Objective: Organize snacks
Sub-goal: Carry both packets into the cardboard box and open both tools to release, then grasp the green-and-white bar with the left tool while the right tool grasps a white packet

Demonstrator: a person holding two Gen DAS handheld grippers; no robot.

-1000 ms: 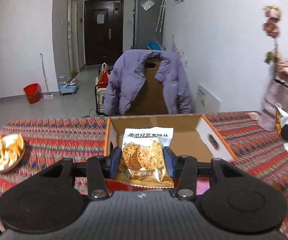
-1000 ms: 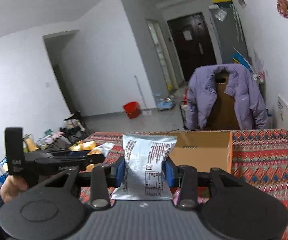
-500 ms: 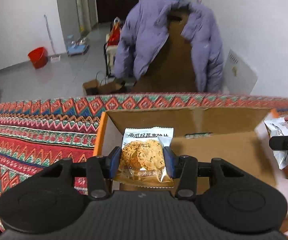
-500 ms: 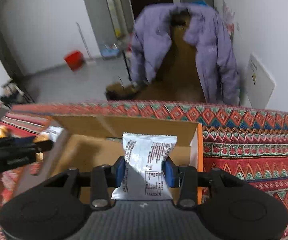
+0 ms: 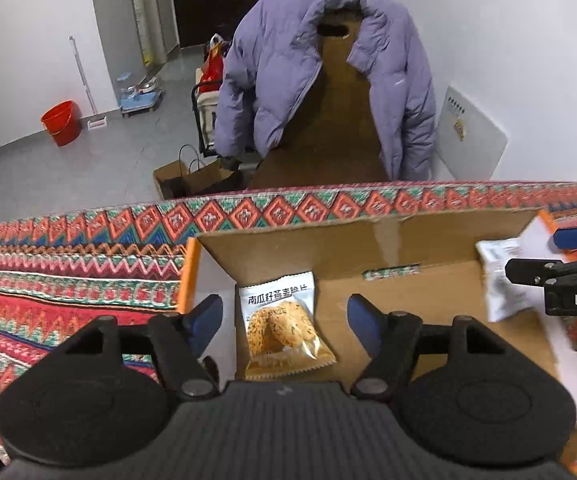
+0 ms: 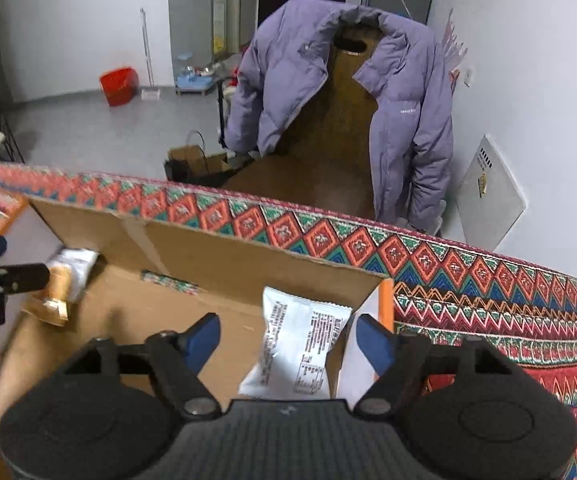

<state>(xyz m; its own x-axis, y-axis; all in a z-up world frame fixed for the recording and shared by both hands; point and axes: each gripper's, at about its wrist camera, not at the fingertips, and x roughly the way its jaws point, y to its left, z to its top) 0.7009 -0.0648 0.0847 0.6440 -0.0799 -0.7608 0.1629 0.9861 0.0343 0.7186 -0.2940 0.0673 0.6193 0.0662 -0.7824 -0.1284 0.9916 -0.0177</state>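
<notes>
Both grippers hang over the cardboard box (image 5: 408, 292), jaws spread wide, holding nothing. Left gripper (image 5: 284, 318): cookie packet (image 5: 282, 328), Chinese lettering. Right gripper (image 6: 288, 338): white packet (image 6: 300, 344), small print unreadable.

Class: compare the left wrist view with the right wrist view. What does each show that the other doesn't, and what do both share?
Only the left wrist view shows the oat cookie packet's printed front, between the open left gripper.

Only the right wrist view shows the white snack packet's label side, between the open right gripper.

Both show the cardboard box, purple jacket and red bucket.
</notes>
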